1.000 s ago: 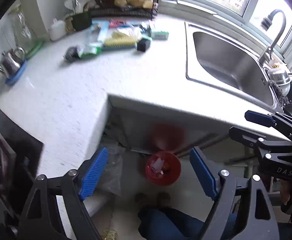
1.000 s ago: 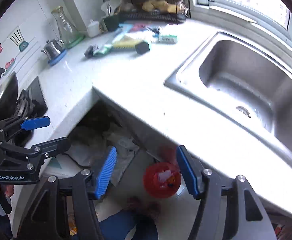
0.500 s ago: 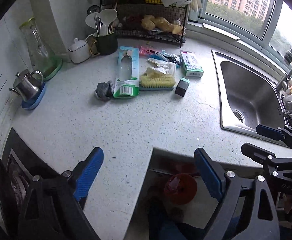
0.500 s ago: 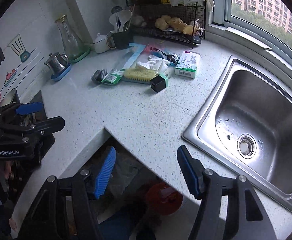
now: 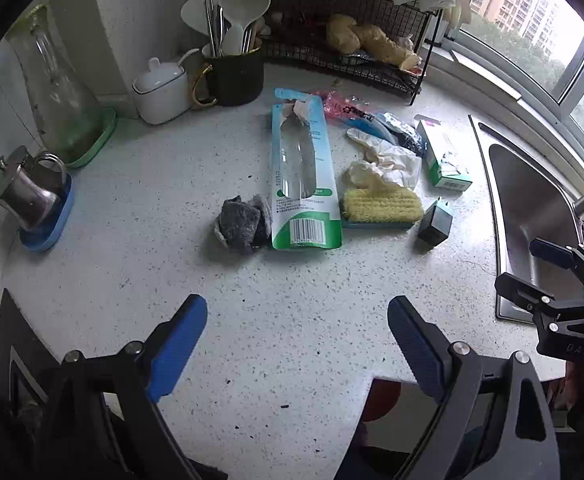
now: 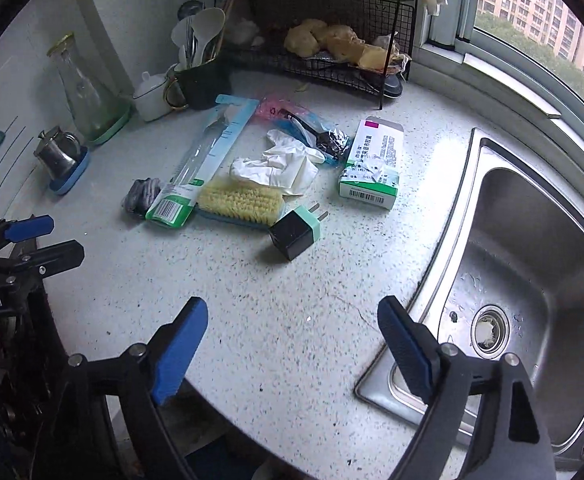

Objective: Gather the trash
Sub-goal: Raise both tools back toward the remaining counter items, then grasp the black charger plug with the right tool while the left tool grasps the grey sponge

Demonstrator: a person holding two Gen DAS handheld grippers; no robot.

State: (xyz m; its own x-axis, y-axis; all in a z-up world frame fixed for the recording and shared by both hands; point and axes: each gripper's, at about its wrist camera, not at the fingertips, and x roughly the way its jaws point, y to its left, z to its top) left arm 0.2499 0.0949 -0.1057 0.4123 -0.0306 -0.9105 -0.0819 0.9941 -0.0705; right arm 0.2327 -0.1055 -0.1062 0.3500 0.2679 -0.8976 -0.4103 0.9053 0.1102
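Observation:
Litter lies in a cluster at the back of the speckled counter [image 5: 292, 340]: a long empty green blister pack [image 5: 301, 176] [image 6: 200, 164], a grey wad [image 5: 242, 222], crumpled white gloves [image 6: 288, 162], pink and blue wrappers [image 5: 347, 110] and a green-and-white box [image 6: 373, 164]. My left gripper [image 5: 295, 306] hovers open over bare counter, well short of the pack. My right gripper [image 6: 292, 306] hangs over the counter beside the sink; its jaws are opening, with nothing between them. A sliver of the red bin [image 5: 383, 396] shows below the counter edge.
A yellow brush [image 5: 379, 206] and a black charger [image 6: 295, 234] lie among the litter. A steel sink [image 6: 531, 264] is on the right. A utensil cup [image 5: 234, 76], a white pot, a glass carafe, a small kettle and a wire rack [image 6: 331, 56] line the back.
Both grippers swung from above the red floor bin up over the counter, towards the litter. The right gripper's jaws spread wider.

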